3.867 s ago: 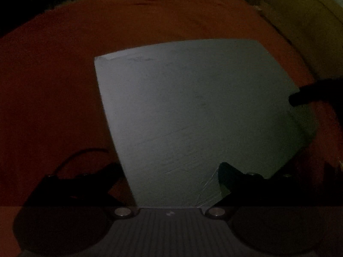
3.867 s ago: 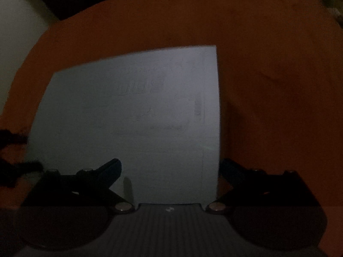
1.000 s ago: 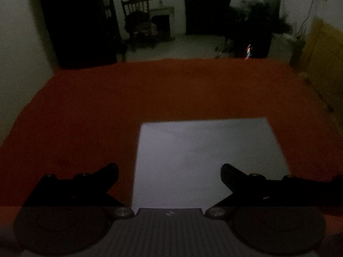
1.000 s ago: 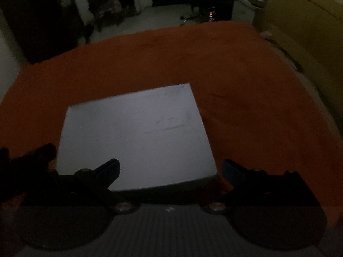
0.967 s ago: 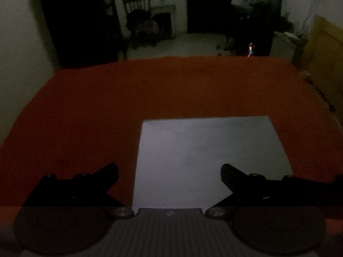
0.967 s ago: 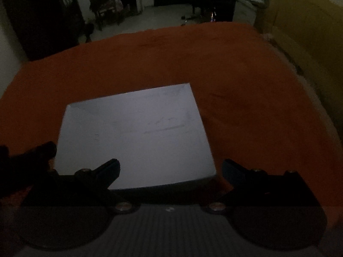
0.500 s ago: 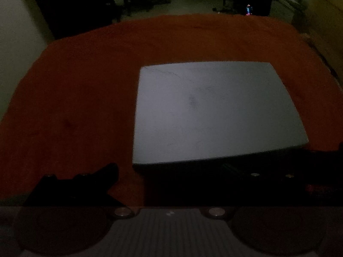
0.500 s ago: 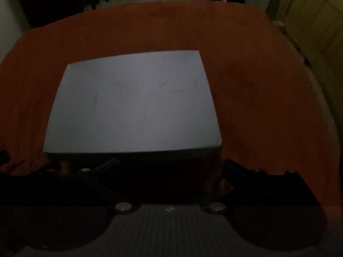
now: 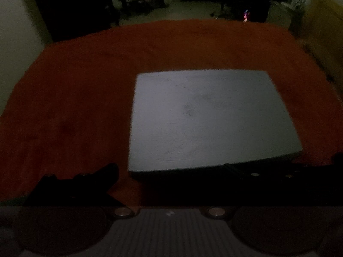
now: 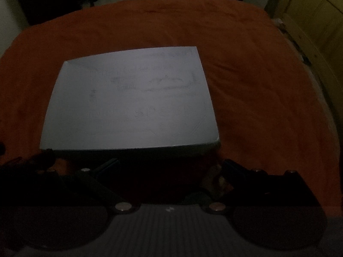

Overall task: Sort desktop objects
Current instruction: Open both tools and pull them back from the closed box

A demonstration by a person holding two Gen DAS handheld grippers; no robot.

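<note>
Left wrist view, box: a flat grey box (image 9: 210, 117) is seen lying on the red cloth (image 9: 75, 96), its near edge just ahead of the camera and offset towards the right finger.
Left wrist view, left gripper (image 9: 171, 171): the fingers are spread wide and nothing is held; the left finger (image 9: 107, 173) is seen apart from the box's near left corner, while the right finger is lost in shadow at the box's near edge, so contact cannot be told.
Right wrist view, box: the same box (image 10: 130, 100) is shown centred between the fingers, with faint printing on its top and a lit near right corner.
Right wrist view, right gripper (image 10: 169, 167): the fingers stand apart and empty, just short of the box's near edge.
Handling: the box is judged stiff, light cardboard with a smooth, possibly slippery top; too broad for one claw, it is best taken by both grippers at the near edge.
Only in the right view: the printing and the box's shaded front wall.
Only in the left view: the open cloth left of the box.
</note>
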